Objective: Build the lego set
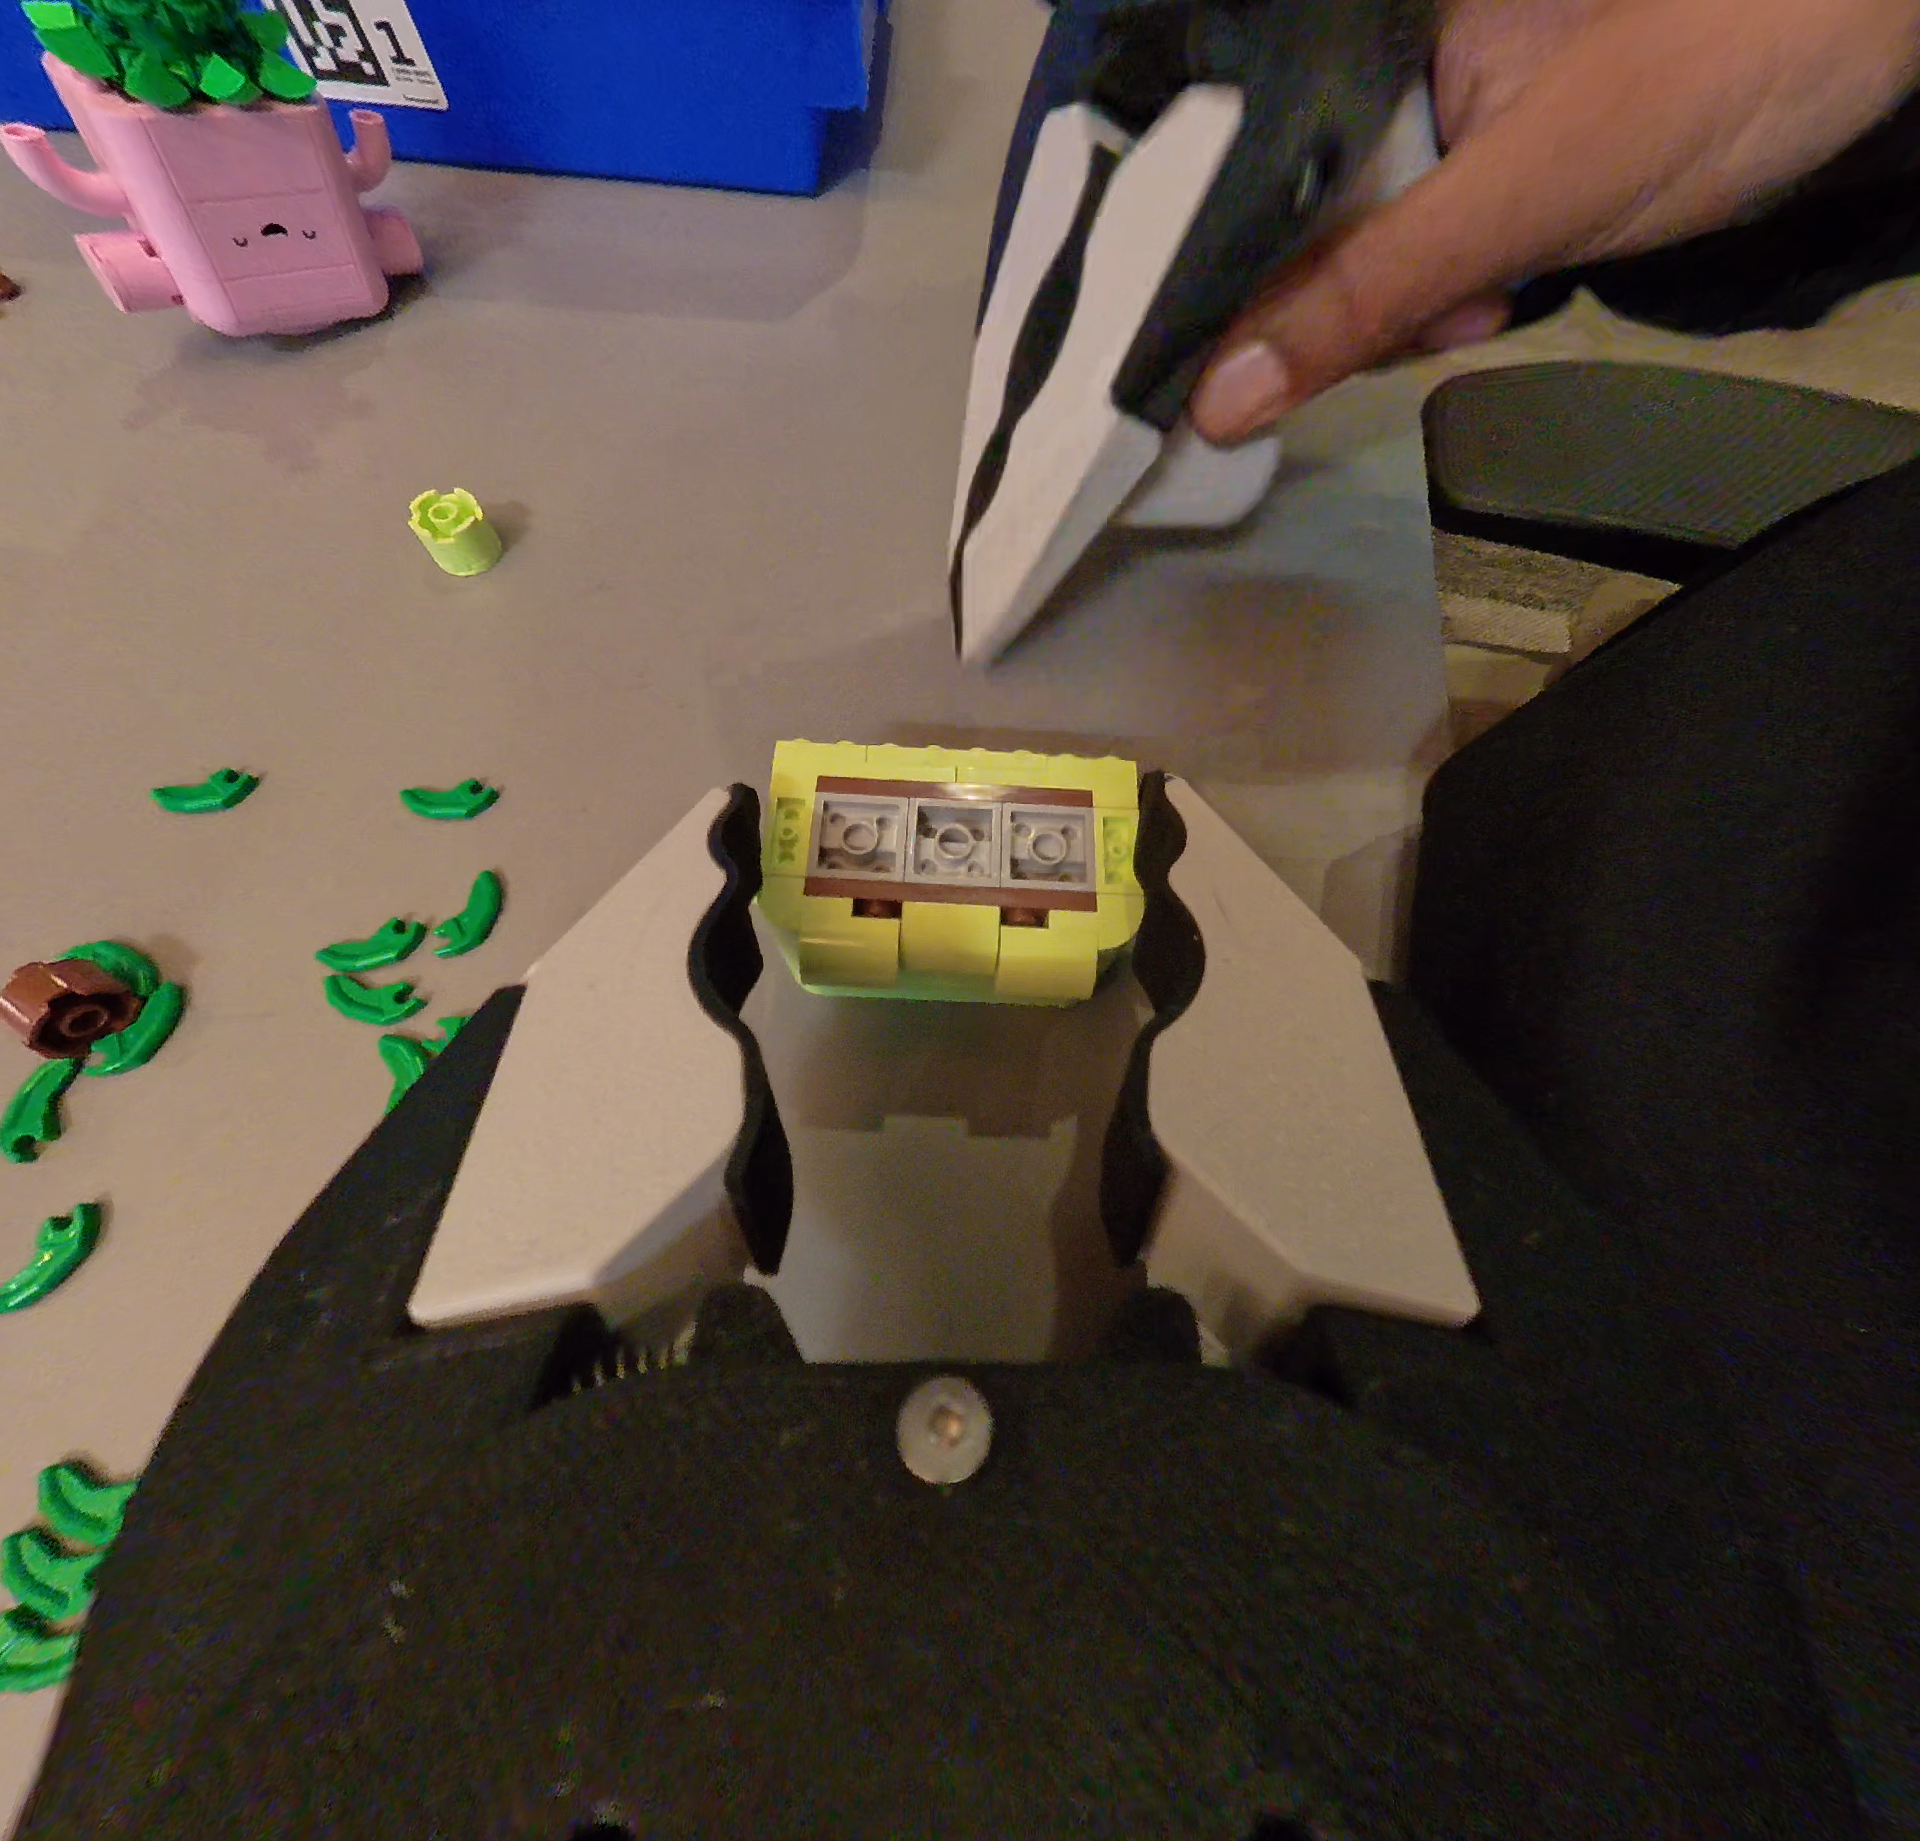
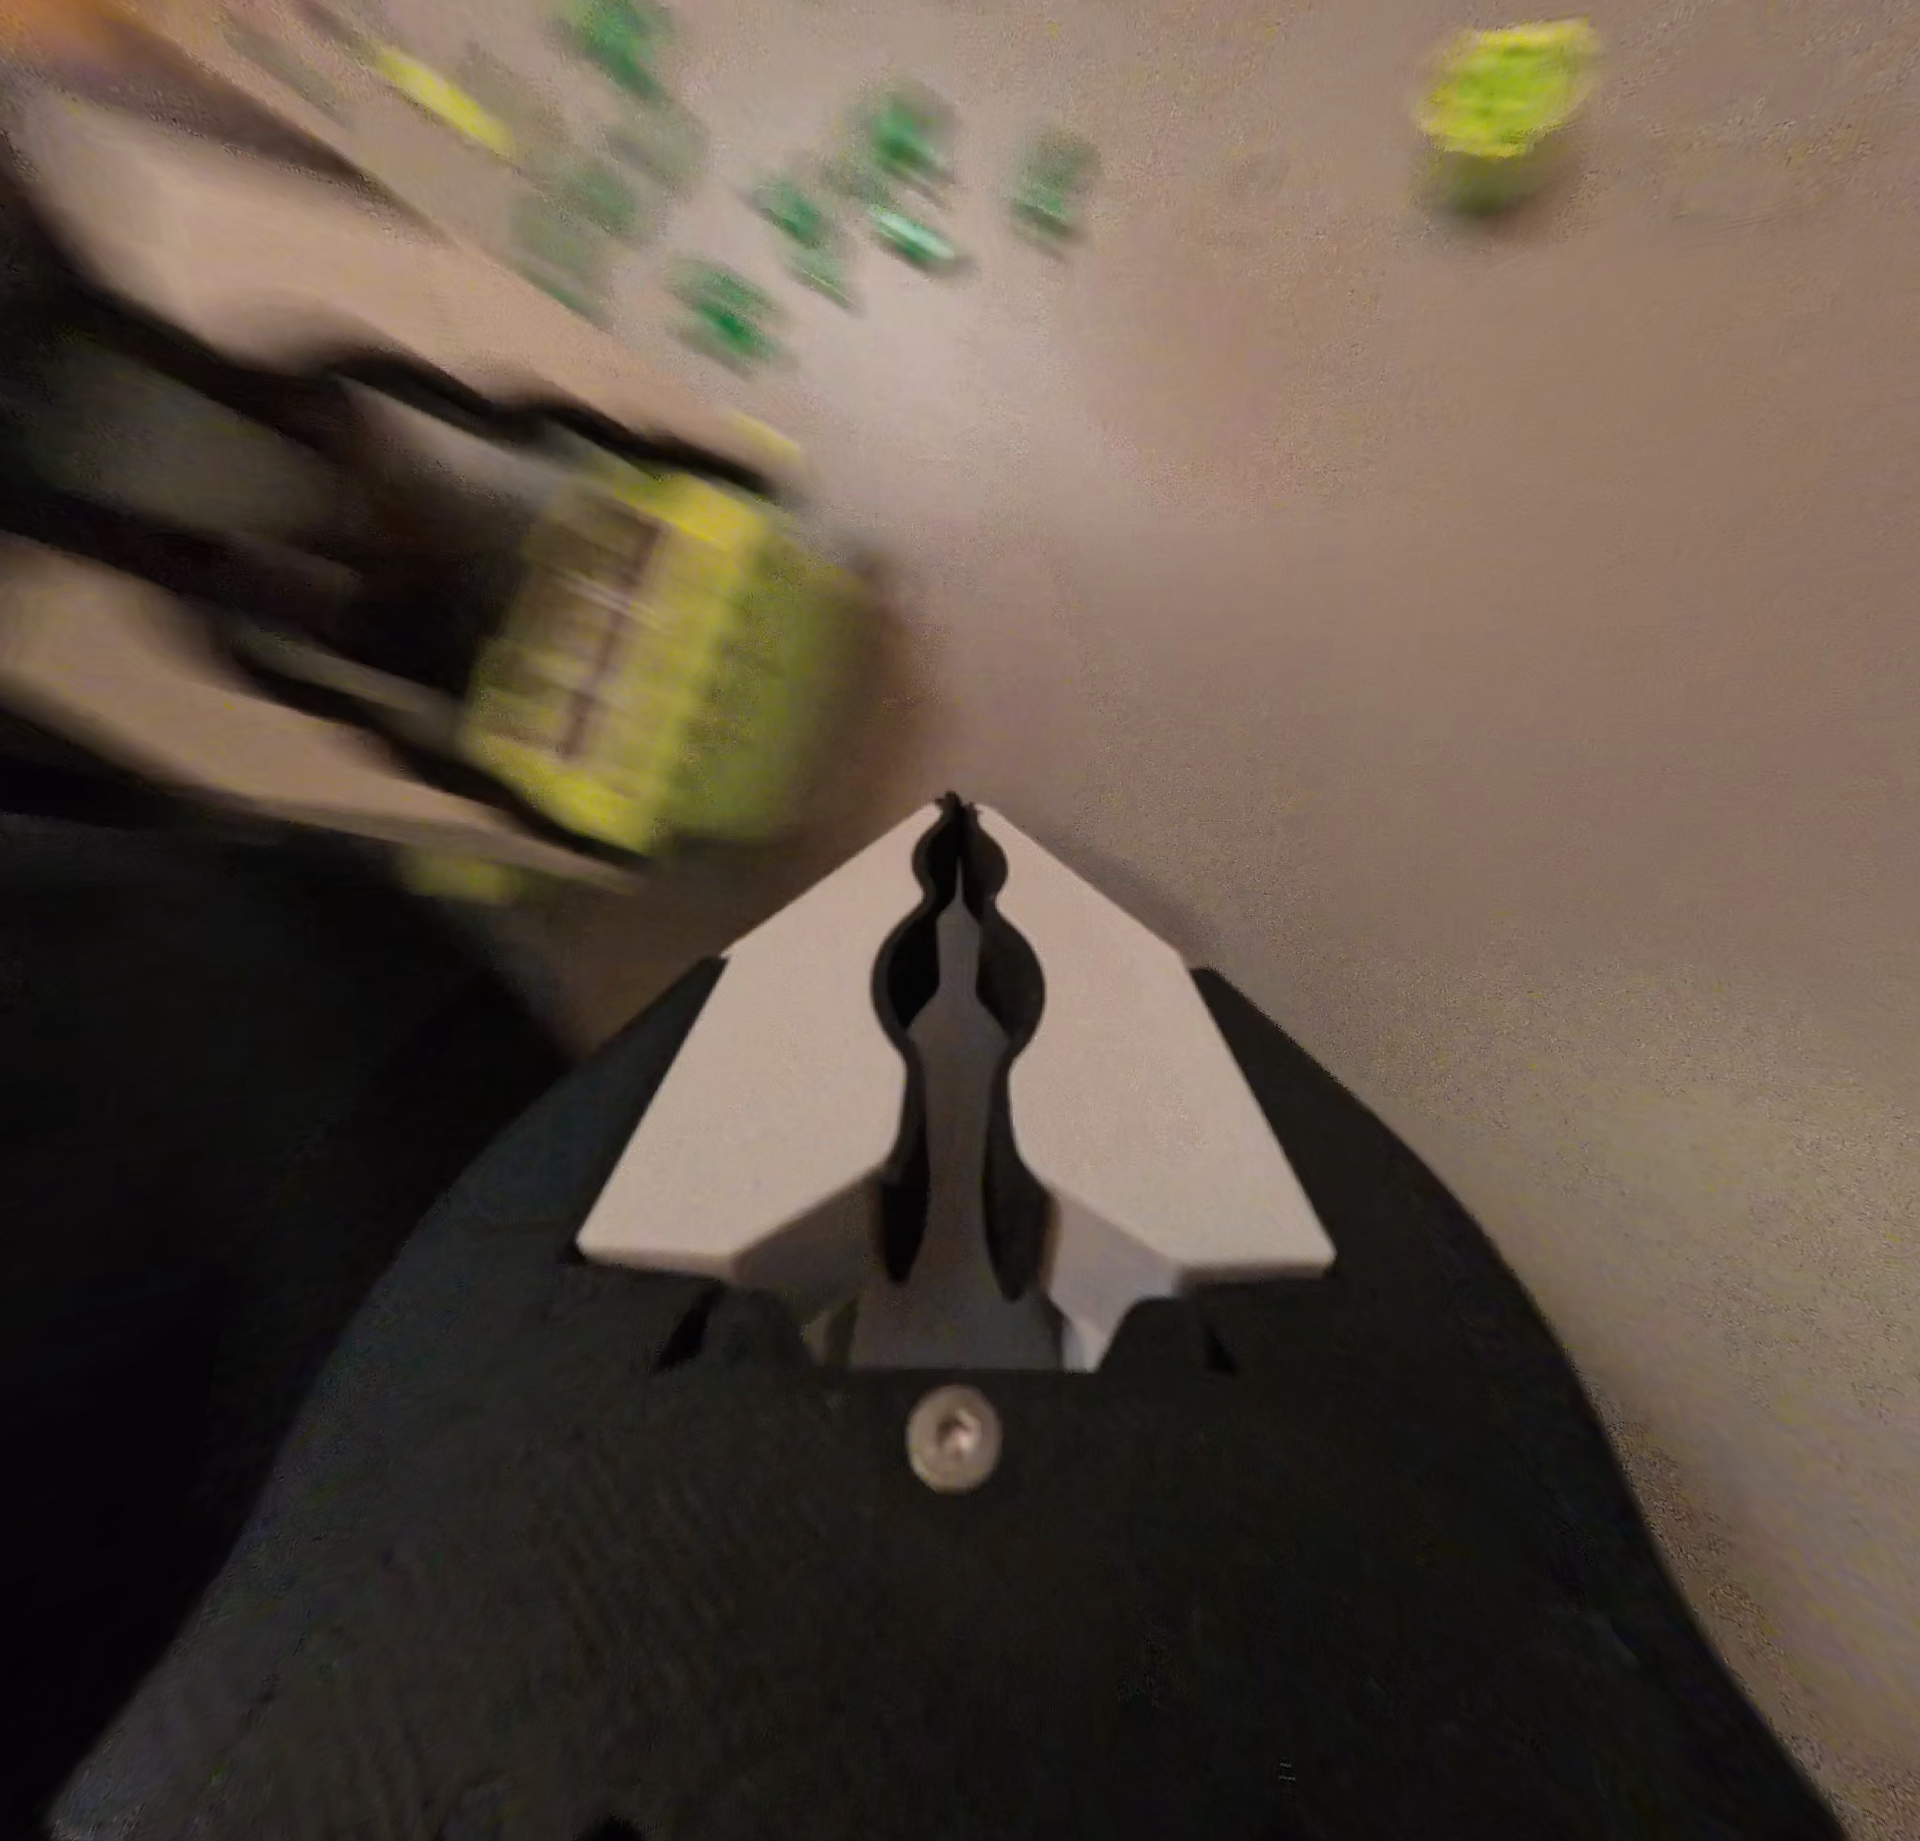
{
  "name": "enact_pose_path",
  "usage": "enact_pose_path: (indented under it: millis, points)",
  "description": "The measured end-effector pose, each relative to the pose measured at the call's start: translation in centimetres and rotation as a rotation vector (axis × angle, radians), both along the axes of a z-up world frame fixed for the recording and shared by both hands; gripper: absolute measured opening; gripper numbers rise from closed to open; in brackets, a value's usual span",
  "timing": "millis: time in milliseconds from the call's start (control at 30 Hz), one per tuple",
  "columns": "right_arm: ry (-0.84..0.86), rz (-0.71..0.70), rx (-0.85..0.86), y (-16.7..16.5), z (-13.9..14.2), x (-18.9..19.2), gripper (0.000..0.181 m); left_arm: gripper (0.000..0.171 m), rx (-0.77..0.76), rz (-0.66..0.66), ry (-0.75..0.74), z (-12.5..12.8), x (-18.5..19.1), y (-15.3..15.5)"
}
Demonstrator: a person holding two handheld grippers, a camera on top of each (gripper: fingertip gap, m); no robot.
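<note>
My left gripper (image 1: 951, 835) is shut on a lime-green lego block (image 1: 951, 944) with a brown frame and three grey studded plates on its top, held just above the grey table. My right gripper (image 1: 966, 612) hangs above and beyond the block, tips together and empty, held by a hand (image 1: 1621, 129). In the blurred right wrist view my right gripper (image 2: 954, 809) is shut on nothing, and the lime block (image 2: 675, 669) sits to its left in the left gripper. A small lime round brick (image 1: 454, 532) stands on the table; it also shows in the right wrist view (image 2: 1507, 113).
A finished pink lego pot with green leaves (image 1: 229, 202) stands at the far left before a blue bin (image 1: 623, 35). Several loose green leaf pieces (image 1: 374, 944) and a brown round piece (image 1: 68, 1002) lie on the left. A black chair armrest (image 1: 1662, 441) is at the right. The grippers' ends are close to 5 cm from one another. The small lime round brick (image 1: 454, 532) is about 11 cm from my left fingertips.
</note>
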State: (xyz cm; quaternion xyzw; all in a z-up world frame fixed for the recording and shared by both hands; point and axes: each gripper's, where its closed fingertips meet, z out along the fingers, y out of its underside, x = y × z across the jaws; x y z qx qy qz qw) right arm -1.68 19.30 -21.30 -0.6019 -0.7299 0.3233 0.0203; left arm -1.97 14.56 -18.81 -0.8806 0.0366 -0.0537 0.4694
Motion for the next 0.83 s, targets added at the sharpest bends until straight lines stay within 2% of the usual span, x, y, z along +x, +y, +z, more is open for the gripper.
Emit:
enact_pose_path:
  millis: [33,100,167,300,333,367,533,600,700,833]
  points:
    - [0.028,-0.027,0.043,1.4,-0.1,0.2,0.000,0.074,0.000,0.007,-0.003,0.0,-0.1,0.0]
    - [0.023,-0.071,-0.177,0.6,1.9,0.4,0.000,0.074,-0.001,0.007,-0.008,0.0,-0.1,0.0]
    - [0.114,-0.076,-0.200,0.2,3.7,-0.3,0.000,0.074,-0.001,0.006,-0.014,0.0,-0.1,0.0]
    - [0.211,0.005,-0.024,-0.2,3.1,-1.0,0.000,0.074,-0.003,0.006,-0.019,0.0,-0.1,0.0]
    - [0.227,0.010,0.026,-0.1,2.7,-1.3,0.004,0.074,-0.004,0.006,-0.028,-0.1,-0.1,0.0]
    - [0.247,0.015,0.078,0.1,2.4,-1.6,0.017,0.075,-0.004,0.006,-0.037,0.0,-0.2,0.0]
    - [0.373,0.057,0.363,1.6,2.3,-3.1,0.040,0.074,0.007,0.014,-0.088,0.2,-0.4,-0.1]
    - [0.390,0.070,0.452,2.3,2.1,-3.5,0.052,0.087,0.022,0.031,-0.151,0.5,-0.7,0.0]
    - [0.394,0.069,0.516,3.2,1.9,-4.2,0.068,0.091,0.079,0.056,-0.212,1.9,-1.2,-0.1]
    - [0.372,0.051,0.528,4.1,1.5,-4.9,0.088,0.093,0.121,0.112,-0.199,4.0,-2.6,-0.4]
